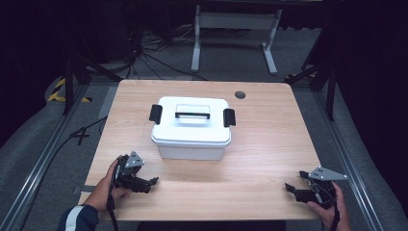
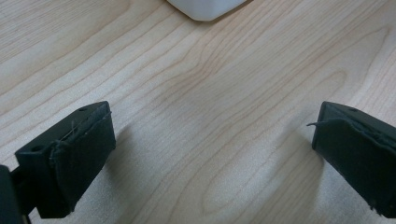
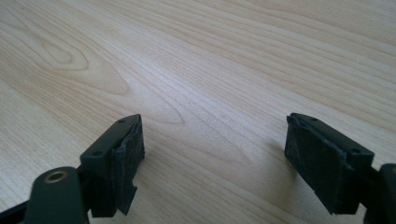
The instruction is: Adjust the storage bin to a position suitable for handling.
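The table (image 1: 269, 159) holds one white box (image 1: 191, 129), set mid-table toward the far side, lid on and both black latches (image 1: 155, 113) down. It looks like the opening hasn't begun. The left gripper (image 1: 146, 184) rests near the box's front left corner, jaws spread and empty; the right gripper (image 1: 292, 188) sits well apart at the near right edge, likewise spread and empty. I'd bring each one in level to its own latch and lift both together, so the box doesn't skid.
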Action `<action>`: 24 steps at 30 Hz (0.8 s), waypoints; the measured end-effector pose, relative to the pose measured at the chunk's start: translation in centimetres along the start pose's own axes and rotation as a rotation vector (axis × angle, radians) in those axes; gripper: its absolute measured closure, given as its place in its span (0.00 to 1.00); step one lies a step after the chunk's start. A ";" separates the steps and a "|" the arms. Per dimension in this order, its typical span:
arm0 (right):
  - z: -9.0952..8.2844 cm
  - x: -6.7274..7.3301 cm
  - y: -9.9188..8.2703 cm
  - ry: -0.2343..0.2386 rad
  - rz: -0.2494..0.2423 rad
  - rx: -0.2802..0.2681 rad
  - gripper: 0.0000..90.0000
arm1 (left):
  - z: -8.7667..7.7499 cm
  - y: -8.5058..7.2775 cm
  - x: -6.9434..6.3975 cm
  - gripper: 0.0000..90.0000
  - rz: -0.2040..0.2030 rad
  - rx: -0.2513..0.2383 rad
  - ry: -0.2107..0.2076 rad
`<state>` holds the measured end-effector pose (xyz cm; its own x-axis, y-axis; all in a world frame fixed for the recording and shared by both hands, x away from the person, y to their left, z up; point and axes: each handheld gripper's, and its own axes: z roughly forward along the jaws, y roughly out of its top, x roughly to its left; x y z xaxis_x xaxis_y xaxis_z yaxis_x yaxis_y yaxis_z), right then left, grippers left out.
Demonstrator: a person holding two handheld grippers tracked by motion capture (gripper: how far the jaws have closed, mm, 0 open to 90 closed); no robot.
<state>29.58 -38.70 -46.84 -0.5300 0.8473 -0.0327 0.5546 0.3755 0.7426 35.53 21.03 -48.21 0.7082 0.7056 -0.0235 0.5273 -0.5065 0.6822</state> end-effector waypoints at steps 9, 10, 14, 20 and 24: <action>0.0 -0.1 0.5 0.016 -0.013 0.037 0.22 | -0.2 -0.3 -0.3 0.01 -0.008 -0.008 0.019; 0.0 -0.2 0.7 0.021 -0.028 0.054 0.23 | -0.3 -0.5 -0.4 0.01 0.022 -0.016 -0.005; 0.1 -0.3 1.9 0.054 -0.138 0.137 0.22 | -0.4 -0.5 -0.4 0.01 0.035 -0.012 -0.020; -0.4 0.2 4.6 0.109 -0.219 0.101 0.28 | -0.3 -0.5 -0.3 0.01 0.045 -0.013 -0.030; -0.4 0.6 7.3 0.111 -0.283 0.097 0.32 | -0.3 -0.5 -0.3 0.01 0.044 -0.014 -0.028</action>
<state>33.04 -35.66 -41.20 -0.7357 0.6602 -0.1516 0.4311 0.6290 0.6469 34.96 21.21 -48.30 0.7434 0.6687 -0.0136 0.4892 -0.5298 0.6928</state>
